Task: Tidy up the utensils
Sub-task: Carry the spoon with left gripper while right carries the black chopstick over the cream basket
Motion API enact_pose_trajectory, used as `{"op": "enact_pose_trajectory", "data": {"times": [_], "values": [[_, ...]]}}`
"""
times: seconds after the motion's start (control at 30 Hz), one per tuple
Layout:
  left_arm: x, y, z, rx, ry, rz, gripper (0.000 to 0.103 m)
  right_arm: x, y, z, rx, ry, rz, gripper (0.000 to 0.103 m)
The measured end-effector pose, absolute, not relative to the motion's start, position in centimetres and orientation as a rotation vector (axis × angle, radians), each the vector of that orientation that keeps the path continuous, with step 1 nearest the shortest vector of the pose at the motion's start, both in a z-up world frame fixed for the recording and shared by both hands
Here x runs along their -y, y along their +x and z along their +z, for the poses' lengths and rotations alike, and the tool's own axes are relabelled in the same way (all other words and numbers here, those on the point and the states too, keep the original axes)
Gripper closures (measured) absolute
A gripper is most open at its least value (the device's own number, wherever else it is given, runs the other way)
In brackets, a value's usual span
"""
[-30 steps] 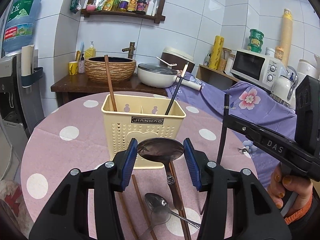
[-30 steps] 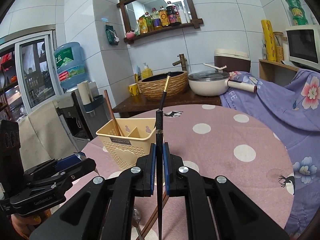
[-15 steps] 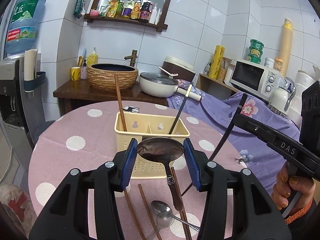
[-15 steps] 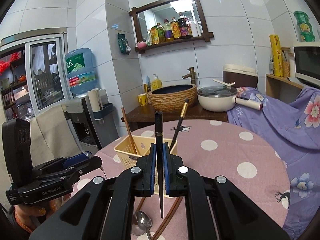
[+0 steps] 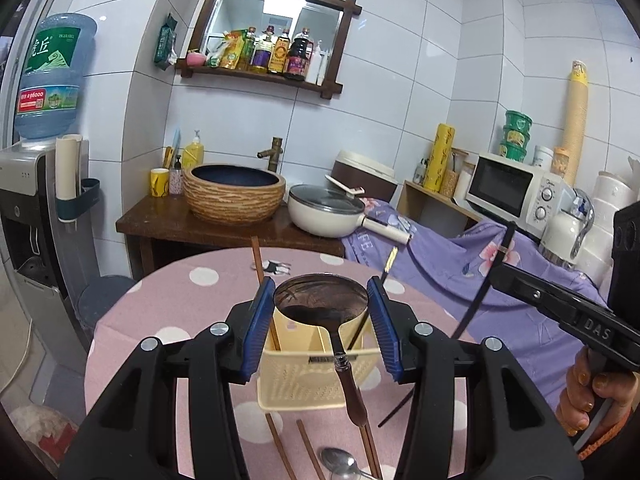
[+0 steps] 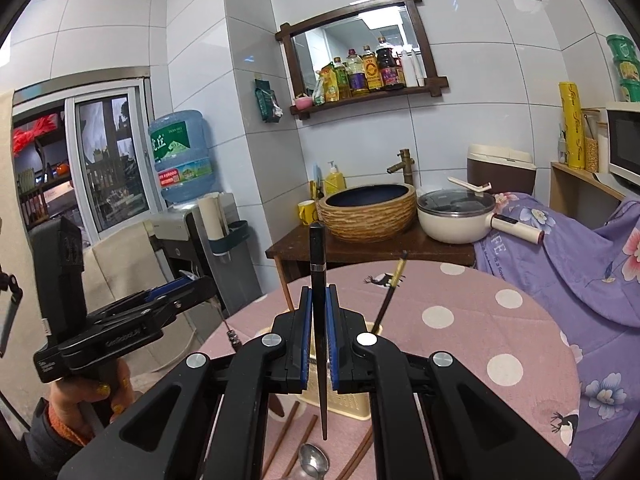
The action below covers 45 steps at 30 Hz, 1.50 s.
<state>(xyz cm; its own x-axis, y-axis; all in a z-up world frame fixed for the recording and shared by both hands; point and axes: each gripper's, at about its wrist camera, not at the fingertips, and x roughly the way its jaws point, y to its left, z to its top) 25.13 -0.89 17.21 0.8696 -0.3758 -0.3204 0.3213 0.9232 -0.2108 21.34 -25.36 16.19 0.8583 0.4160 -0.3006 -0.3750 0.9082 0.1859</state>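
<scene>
My left gripper [image 5: 320, 316] is shut on the bowl of a dark ladle [image 5: 320, 300], whose brown handle [image 5: 352, 392] hangs down over the cream utensil caddy [image 5: 316, 380]. The caddy holds a brown chopstick [image 5: 260, 268] and a black chopstick [image 5: 386, 268]. My right gripper [image 6: 319, 336] is shut on a black chopstick [image 6: 318, 280], held upright above the caddy [image 6: 352, 404]. It shows at the right in the left wrist view [image 5: 484, 284]. Brown chopsticks [image 5: 280, 444] and a steel spoon [image 5: 340, 462] lie on the pink dotted tablecloth [image 5: 168, 308].
Behind the round table stand a wooden counter with a woven basin [image 5: 236, 196] and a white pot [image 5: 324, 212]. A purple flowered cloth [image 5: 460, 260] covers furniture at the right, with a microwave [image 5: 516, 188]. A water dispenser [image 5: 24, 216] stands at the left.
Both grippers have risen, the left with the ladle and the right with the black chopstick. The caddy now sits lower in both views.
</scene>
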Motion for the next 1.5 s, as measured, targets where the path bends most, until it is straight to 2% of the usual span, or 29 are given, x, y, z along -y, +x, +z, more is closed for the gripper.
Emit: {"op": "enact_pose_trajectory", "data": {"times": [0.27, 0.47, 1.03, 1.5], "values": [[0.3, 28.0, 21.3, -0.3, -0.165, -0.331, 0.055, 25.1, 22.8, 20.9, -0.256, 0.136, 0.396, 0.096], [0.9, 31.2, 21.6, -0.279, -0.147, -0.281, 0.055, 24.4, 24.7, 22.3, -0.193, 0.102, 0.339, 0.096], [3.0, 33.8, 11.7, -0.387, -0.038, -0.221, 0.055, 23.2, 28.9, 12.7, -0.315, 0.099, 0.277, 0.096], [4.9, 33.7, 7.7, -0.447, 0.019, -0.226, 0.055, 23.1, 29.1, 10.2, -0.35, 0.105, 0.26, 0.096]]}}
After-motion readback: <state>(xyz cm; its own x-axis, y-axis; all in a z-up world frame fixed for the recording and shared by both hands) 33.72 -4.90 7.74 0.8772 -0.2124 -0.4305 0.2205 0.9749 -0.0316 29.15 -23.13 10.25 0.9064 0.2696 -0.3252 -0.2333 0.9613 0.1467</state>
